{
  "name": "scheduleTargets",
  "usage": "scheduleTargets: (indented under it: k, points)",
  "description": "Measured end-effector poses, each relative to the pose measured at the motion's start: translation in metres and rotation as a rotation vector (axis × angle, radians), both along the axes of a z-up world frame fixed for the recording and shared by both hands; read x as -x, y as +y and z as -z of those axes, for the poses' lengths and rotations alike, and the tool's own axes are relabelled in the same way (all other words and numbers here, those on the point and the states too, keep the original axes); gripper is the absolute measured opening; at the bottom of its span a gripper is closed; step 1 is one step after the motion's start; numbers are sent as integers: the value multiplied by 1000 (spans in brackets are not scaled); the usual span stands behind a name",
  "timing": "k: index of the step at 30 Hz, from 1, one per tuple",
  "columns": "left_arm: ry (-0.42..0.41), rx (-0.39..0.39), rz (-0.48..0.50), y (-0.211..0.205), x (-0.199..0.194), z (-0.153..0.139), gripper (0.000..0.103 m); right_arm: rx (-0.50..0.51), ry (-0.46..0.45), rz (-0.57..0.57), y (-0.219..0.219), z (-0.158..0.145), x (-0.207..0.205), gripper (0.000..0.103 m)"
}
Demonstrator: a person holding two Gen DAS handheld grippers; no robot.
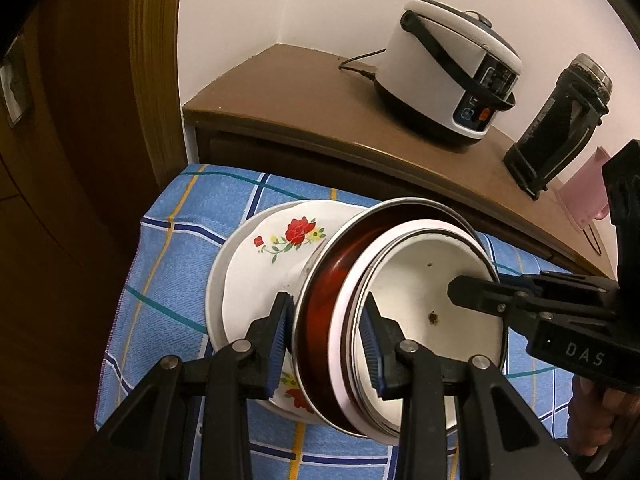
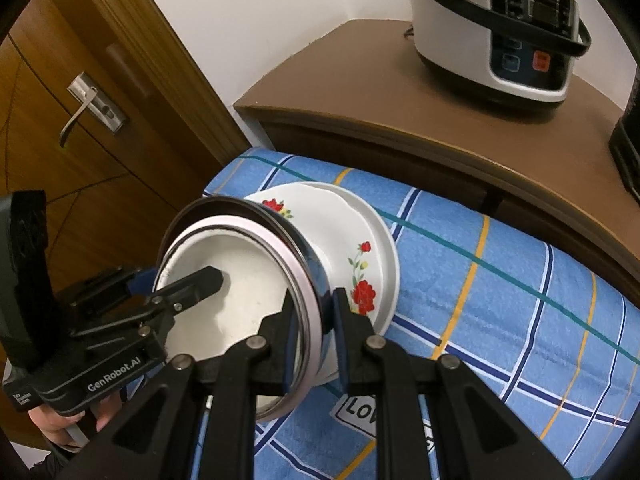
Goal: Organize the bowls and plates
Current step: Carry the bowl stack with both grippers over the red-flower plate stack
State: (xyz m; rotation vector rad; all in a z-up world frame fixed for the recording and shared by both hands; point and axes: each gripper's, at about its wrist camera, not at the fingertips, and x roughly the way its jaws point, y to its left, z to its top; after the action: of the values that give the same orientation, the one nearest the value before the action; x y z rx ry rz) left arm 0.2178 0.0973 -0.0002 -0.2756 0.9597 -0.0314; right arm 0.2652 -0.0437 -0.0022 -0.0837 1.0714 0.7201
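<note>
Both grippers: left gripper [image 1: 326,338] and right gripper [image 2: 314,334] jaws clamping opposite rims of bowl stack [image 1: 404,312] | stack hanging tilted just above floral plate [image 1: 276,256].

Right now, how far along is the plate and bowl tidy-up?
Done: two plates sit stacked on the blue checked cloth, floral one on top. In hand: a nest of bowls, steel outside and white inside, gripped at opposite rims by the left gripper and right gripper, tilted over the plates. Left: set the bowls down.
</note>
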Motion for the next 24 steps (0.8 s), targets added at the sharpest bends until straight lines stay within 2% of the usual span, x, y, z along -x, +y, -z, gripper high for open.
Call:
scheduleTargets:
  k: [24]
  points:
    - [23, 21, -20, 8, -15, 11, 36, 0, 32, 21, 12, 13, -19, 17]
